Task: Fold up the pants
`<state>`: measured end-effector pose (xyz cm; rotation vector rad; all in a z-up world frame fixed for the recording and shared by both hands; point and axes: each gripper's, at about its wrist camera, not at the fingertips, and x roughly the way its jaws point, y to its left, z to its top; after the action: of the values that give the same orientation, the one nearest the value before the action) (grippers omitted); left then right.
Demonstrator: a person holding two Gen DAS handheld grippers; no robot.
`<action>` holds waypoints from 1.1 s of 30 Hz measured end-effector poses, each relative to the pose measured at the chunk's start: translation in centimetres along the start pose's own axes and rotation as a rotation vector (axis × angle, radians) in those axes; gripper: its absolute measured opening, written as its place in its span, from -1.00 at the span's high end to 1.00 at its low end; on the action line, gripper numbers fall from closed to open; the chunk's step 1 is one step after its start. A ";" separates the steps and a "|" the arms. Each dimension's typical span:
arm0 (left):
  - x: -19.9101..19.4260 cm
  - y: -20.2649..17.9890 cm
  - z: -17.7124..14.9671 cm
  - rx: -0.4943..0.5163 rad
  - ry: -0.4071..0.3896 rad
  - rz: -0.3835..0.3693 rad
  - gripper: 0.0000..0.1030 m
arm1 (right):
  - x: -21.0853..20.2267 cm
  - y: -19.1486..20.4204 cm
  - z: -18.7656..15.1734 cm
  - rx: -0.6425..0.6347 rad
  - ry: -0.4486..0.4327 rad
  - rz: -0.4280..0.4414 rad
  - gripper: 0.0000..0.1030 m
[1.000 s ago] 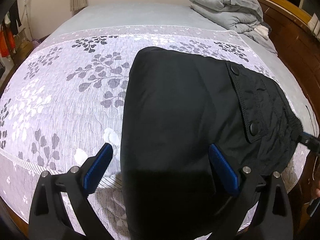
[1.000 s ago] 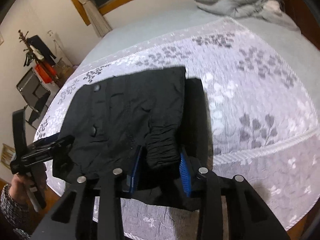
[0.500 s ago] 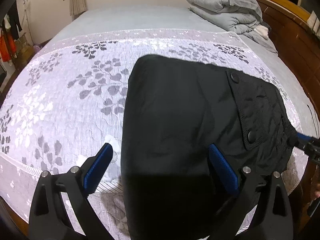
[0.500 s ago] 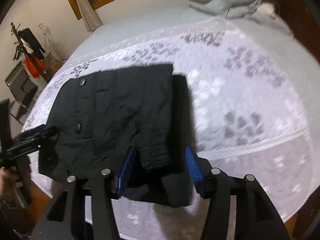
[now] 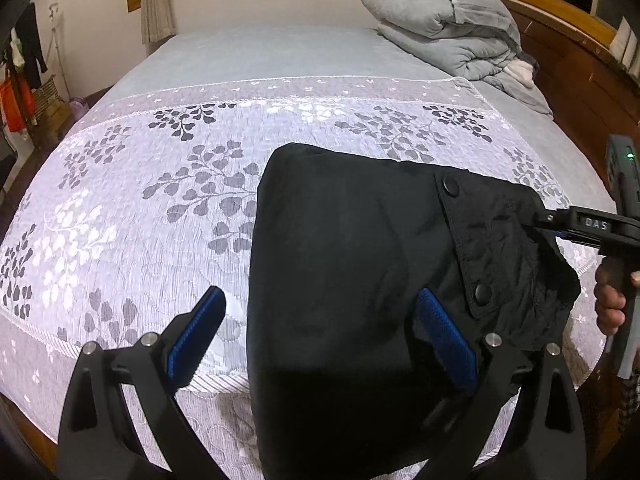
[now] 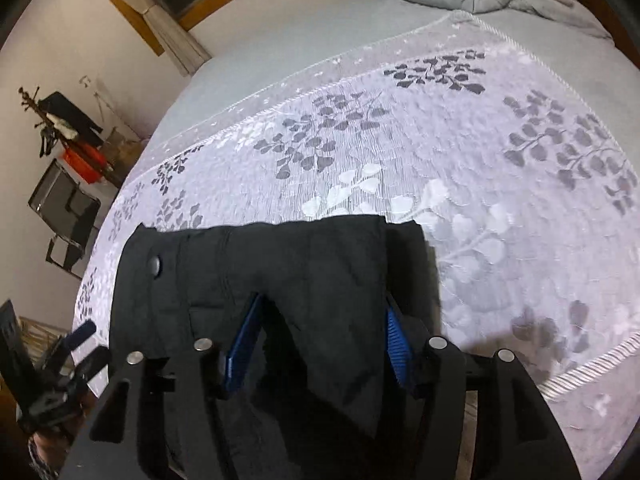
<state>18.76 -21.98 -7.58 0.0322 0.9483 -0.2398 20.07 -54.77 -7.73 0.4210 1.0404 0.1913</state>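
The black pants (image 5: 352,264) lie folded into a compact block on the floral bedspread (image 5: 160,200), near the bed's front edge. A pocket flap with two snaps (image 5: 464,240) faces up. My left gripper (image 5: 320,332) is open, its fingers either side of the pants' left edge. My right gripper (image 6: 320,340) is open over the pants (image 6: 304,276), with a fold of black cloth between its blue pads, not pinched. The right gripper also shows in the left wrist view (image 5: 576,226) at the pants' right edge. The left gripper shows in the right wrist view (image 6: 80,344).
A folded grey duvet (image 5: 448,32) lies at the far right of the bed. A wooden headboard (image 5: 580,60) runs along the right. A rack with clothes (image 6: 68,136) and a chair (image 6: 64,216) stand beyond the bed's left side.
My right gripper has opened wider and moved forward over the pants, letting go of the bunched waistband. My left gripper stayed open and rose slightly.
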 end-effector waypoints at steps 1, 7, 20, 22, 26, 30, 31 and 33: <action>0.1 0.0 0.0 -0.002 0.001 0.000 -0.87 | 0.1 0.0 0.0 0.004 -0.001 0.009 0.25; 0.7 0.2 0.3 -0.016 0.008 0.001 -0.87 | -1.2 -0.2 0.1 0.016 -0.035 0.024 0.77; 0.7 0.1 0.5 -0.008 -0.005 0.000 -0.87 | -2.9 0.5 1.3 -0.028 -0.083 -0.024 0.87; 1.0 0.1 0.5 -0.003 0.001 0.002 -0.87 | -2.0 0.5 0.9 -0.045 -0.066 -0.059 0.87; 1.9 0.6 0.2 -0.004 0.024 0.016 -0.87 | -0.6 0.0 0.2 -0.038 -0.038 -0.076 0.81; 2.2 1.9 0.1 -0.027 0.033 0.030 -0.87 | -0.2 -0.8 -0.2 -0.022 -0.035 -0.080 0.64; 2.2 2.1 0.1 -0.033 0.035 0.028 -0.87 | -0.2 -0.9 -0.4 -0.022 -0.036 -0.086 0.60; 2.3 2.7 0.0 -0.043 0.037 0.023 -0.87 | -0.4 -1.1 -0.6 -0.027 -0.039 -0.090 0.51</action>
<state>20.58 -19.82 -9.62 0.0081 0.9891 -0.1984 19.32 -55.76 -8.09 0.3511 1.0155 0.1165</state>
